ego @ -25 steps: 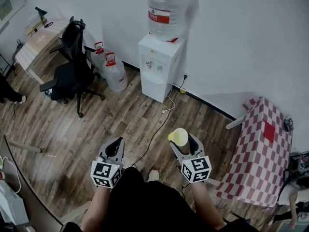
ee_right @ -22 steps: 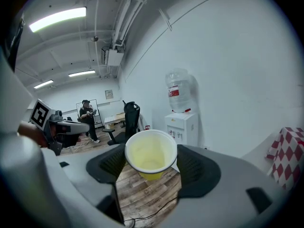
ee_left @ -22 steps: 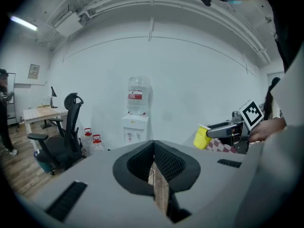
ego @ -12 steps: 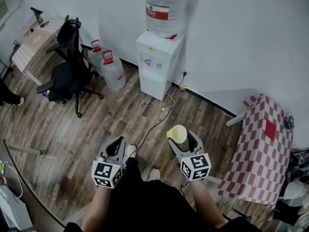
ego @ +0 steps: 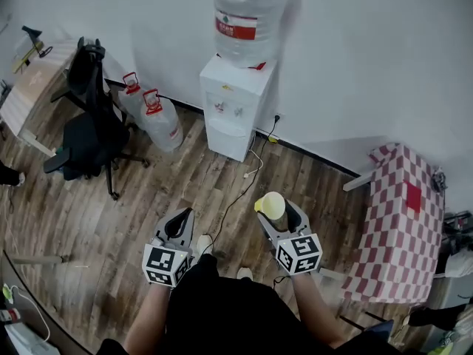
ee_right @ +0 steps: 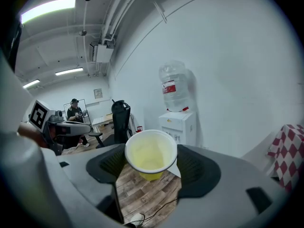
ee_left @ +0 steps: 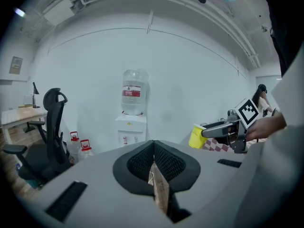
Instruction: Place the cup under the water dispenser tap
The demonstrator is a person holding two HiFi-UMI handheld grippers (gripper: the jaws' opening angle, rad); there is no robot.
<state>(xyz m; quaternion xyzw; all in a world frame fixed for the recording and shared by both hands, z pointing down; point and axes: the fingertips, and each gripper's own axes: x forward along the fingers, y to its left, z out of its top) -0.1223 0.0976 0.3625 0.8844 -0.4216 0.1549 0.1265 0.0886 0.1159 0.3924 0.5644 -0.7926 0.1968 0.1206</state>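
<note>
My right gripper is shut on a yellow cup, upright, its empty inside facing the right gripper view. The cup also shows in the left gripper view, held out at the right. A white water dispenser with a large clear bottle on top stands against the far wall, well ahead of both grippers; its taps sit in a recess on the front. My left gripper hangs beside the right one, shut, with nothing held.
Two water jugs with red caps stand left of the dispenser. A black office chair and a desk are further left. A table with a red-checked cloth is at the right. A cable runs across the wooden floor.
The dispenser has drawn nearer and shifted left in the head view as the person steps forward. Both grippers keep their pose, the cup still held.
</note>
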